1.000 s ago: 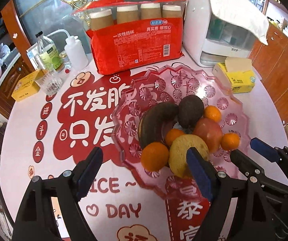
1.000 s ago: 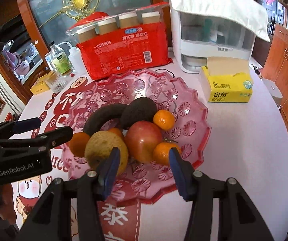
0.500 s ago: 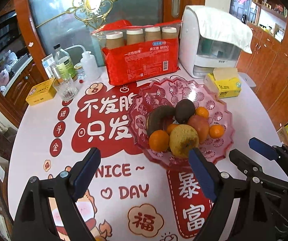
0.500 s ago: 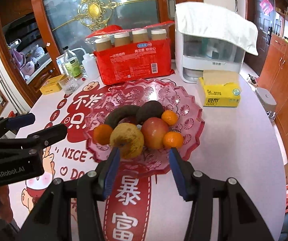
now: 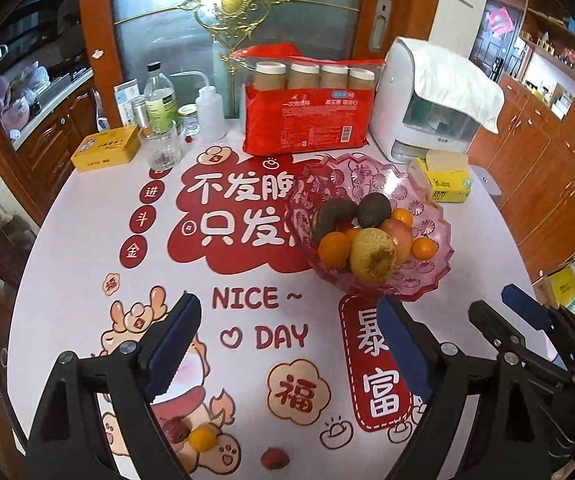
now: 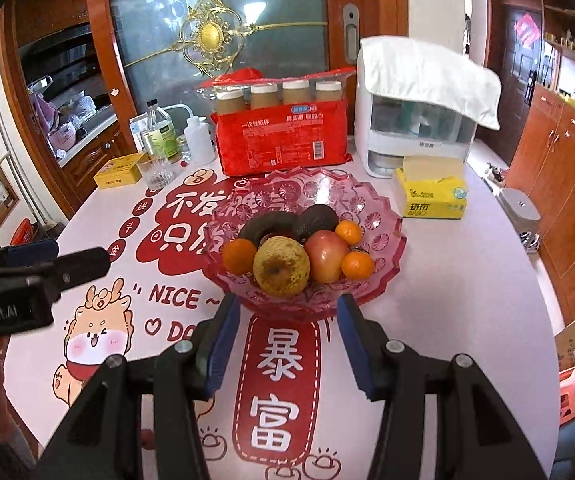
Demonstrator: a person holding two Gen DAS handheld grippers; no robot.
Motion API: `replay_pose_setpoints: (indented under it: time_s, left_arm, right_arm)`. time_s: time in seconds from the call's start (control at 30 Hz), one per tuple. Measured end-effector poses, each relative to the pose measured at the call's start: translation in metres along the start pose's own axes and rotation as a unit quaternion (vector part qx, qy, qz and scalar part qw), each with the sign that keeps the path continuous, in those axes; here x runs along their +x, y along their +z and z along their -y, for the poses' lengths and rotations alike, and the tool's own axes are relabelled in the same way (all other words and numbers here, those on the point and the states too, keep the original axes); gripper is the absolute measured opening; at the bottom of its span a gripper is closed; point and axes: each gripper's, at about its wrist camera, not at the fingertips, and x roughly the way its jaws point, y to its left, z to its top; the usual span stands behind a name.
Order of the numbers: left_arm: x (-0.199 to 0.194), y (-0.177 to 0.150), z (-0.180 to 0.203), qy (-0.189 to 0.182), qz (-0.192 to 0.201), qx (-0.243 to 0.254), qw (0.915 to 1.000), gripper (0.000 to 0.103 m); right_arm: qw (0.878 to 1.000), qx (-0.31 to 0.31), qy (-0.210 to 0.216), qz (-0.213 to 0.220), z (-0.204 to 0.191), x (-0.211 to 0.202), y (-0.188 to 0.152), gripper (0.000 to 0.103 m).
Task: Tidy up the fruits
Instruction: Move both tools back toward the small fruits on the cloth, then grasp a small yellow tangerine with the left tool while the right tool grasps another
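Nearest the left wrist camera, a small orange fruit (image 5: 202, 439) and a dark red one (image 5: 274, 457) are lying loose on the table (image 5: 67, 240), just beside each other at its near edge. Above them the left gripper (image 5: 287, 332) is hanging with its jaws spread wide, gripping nothing. The right gripper (image 6: 285, 334) is likewise standing spread and empty, pointing at the pink glass bowl (image 6: 383, 216). In the bowl, mid-table, the fruit is sitting piled: a yellowish pear (image 6: 281, 266), a red apple (image 6: 326, 254), mandarins, an avocado (image 6: 317, 218) and a dark curved fruit (image 6: 265, 226) (perhaps a blackened banana). Behind it a red pack of paper cups (image 6: 283, 140) is standing.

The sorting is looking nearly complete. By my judgement the next move is calling for the left gripper to drop onto the loose orange fruit, close gently, and carry it to the bowl.
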Motion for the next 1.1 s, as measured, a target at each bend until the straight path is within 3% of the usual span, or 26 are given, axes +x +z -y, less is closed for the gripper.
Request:
replay_pose_setpoints:
  time_s: [0.23, 0.5, 0.8, 1.1]
  left_arm:
    - [-0.031, -0.011, -0.040, -0.008, 0.015, -0.002, 0.9999, 0.089]
    - [-0.045, -0.035, -0.091, 0.017, 0.016, 0.017, 0.9996, 0.089]
    - [-0.006, -0.092, -0.139, 0.039, -0.061, 0.047, 0.9962, 0.089]
    - [0.040, -0.153, -0.153, 0.008, -0.140, 0.076, 0.9872, 0.089]
  right_arm:
    - [1.000, -0.001, -0.013, 0.013, -0.028, -0.030, -0.011, 0.051]
    - [1.000, -0.019, -0.011, -0.002, -0.084, -0.038, -0.036, 0.051]
    - [0.998, -0.040, -0.002, -0.052, -0.140, -0.014, -0.073, 0.051]
    - [0.992, -0.041, -0.001, -0.117, -0.173, 0.030, -0.111, 0.051]
